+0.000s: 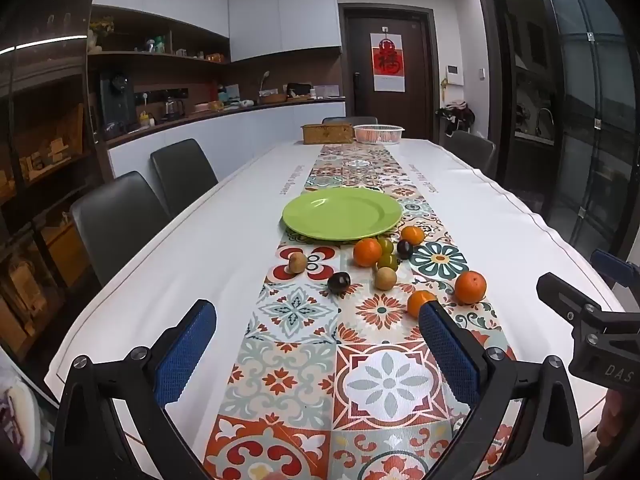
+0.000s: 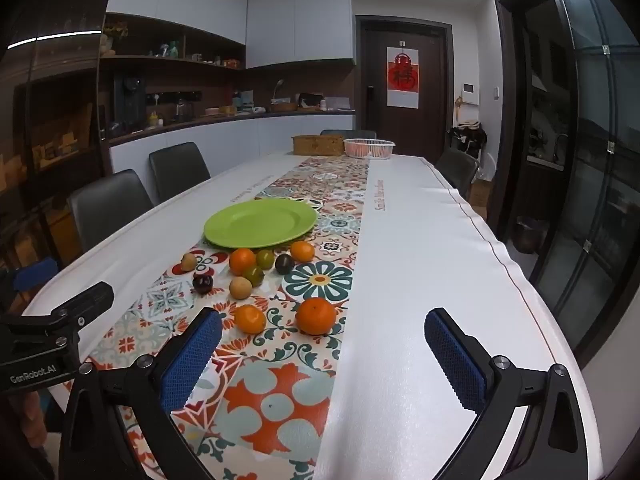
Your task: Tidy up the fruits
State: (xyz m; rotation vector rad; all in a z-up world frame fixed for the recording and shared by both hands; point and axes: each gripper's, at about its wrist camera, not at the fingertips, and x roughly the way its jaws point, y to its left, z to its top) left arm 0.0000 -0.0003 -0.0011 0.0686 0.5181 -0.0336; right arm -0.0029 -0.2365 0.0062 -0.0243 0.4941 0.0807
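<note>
A bare green plate (image 1: 342,216) (image 2: 260,224) rests on the patterned table runner. In front of it lie several small fruits: oranges (image 1: 367,252) (image 2: 316,316), dark plums (image 1: 339,282) (image 2: 203,283), greenish fruits (image 1: 387,261) (image 2: 253,275) and tan round ones (image 1: 298,262) (image 2: 241,288). My left gripper (image 1: 318,338) hovers open above the runner, short of the fruits, nothing between its blue pads. My right gripper (image 2: 323,346) is open too, near the closest oranges (image 2: 250,319), holding nothing. Each gripper's black body shows at the edge of the other's view.
A woven box (image 1: 327,133) and a white basket (image 1: 378,133) stand at the table's far end. Dark chairs (image 1: 120,216) line the left side, another (image 2: 456,168) stands at the far right. The white tablecloth (image 2: 440,280) flanks the runner. Glass doors are on the right.
</note>
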